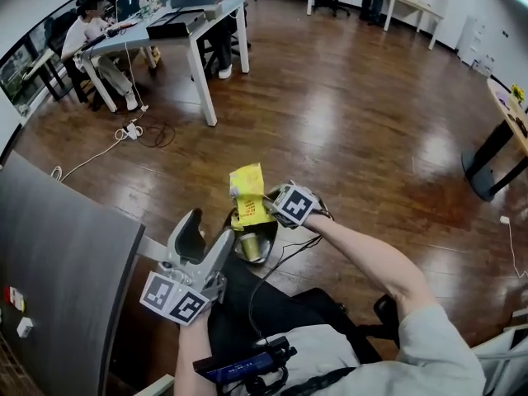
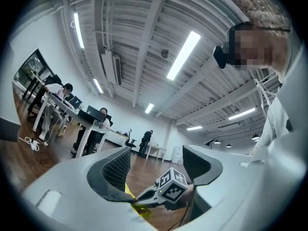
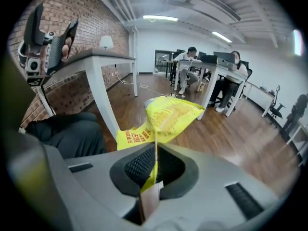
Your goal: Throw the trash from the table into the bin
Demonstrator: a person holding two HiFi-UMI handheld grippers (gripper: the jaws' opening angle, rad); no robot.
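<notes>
A yellow snack wrapper (image 1: 247, 190) hangs from my right gripper (image 1: 266, 207), whose jaws are shut on its lower edge. It is held just above a small black-lined bin (image 1: 271, 242) on the wooden floor, with some trash showing inside. In the right gripper view the wrapper (image 3: 168, 117) stands up out of the closed jaws of the right gripper (image 3: 155, 167). My left gripper (image 1: 209, 231) is open and holds nothing, to the left of the bin by the table's edge. From the left gripper view, the open left gripper (image 2: 159, 170) frames the right gripper's marker cube (image 2: 172, 186) and a bit of wrapper (image 2: 129, 190).
The dark grey table (image 1: 66, 262) fills the lower left; its white leg (image 3: 103, 95) stands close to the bin. A black cable (image 1: 276, 262) runs past the bin. People sit at desks (image 1: 165, 27) far back left. Open wooden floor (image 1: 355, 122) lies ahead.
</notes>
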